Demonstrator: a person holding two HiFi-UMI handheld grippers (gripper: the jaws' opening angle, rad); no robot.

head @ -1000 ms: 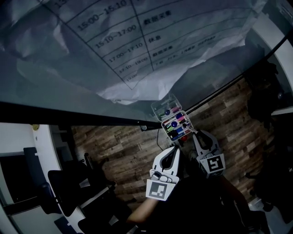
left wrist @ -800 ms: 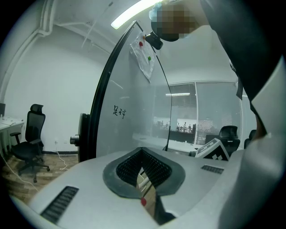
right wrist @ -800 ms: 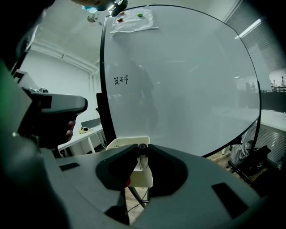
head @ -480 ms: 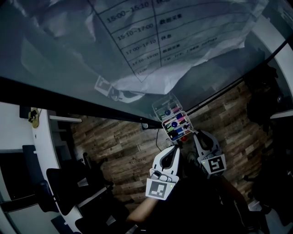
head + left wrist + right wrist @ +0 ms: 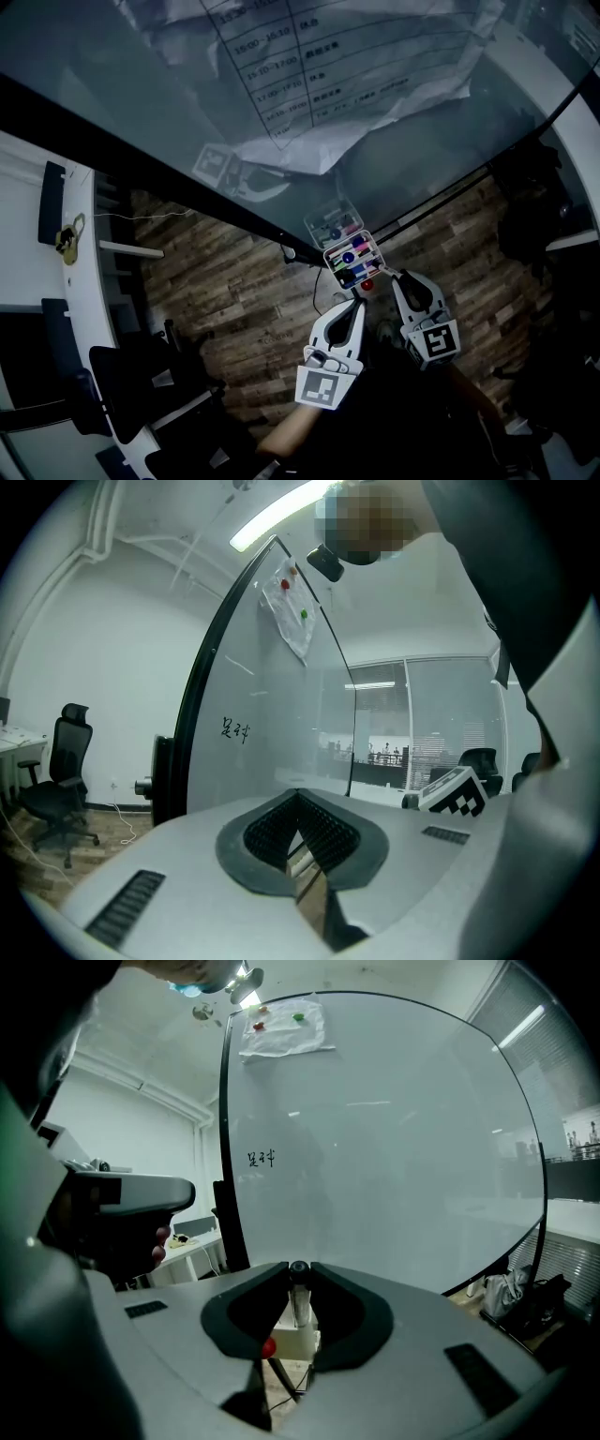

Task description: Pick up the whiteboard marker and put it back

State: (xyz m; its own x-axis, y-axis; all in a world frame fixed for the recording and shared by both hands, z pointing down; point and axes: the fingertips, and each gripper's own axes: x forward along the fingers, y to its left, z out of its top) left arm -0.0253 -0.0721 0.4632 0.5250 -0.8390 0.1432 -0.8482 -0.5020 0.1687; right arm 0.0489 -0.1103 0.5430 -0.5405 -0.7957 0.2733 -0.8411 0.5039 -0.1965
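- While the right gripper [image 5: 298, 1276] stood clamped on the whiteboard marker [image 5: 299, 1305], its long axis ran from the cap at the jaw tips down toward the marker holder [image 5: 292, 1343].
- Left gripper [image 5: 298, 803], jaws together on nothing, waited beside that holder.

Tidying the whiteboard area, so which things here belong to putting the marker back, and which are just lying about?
For the job:
whiteboard marker, clamped in the right gripper
marker holder

Just about:
left gripper, shut and empty
paper schedule on the whiteboard
office chair
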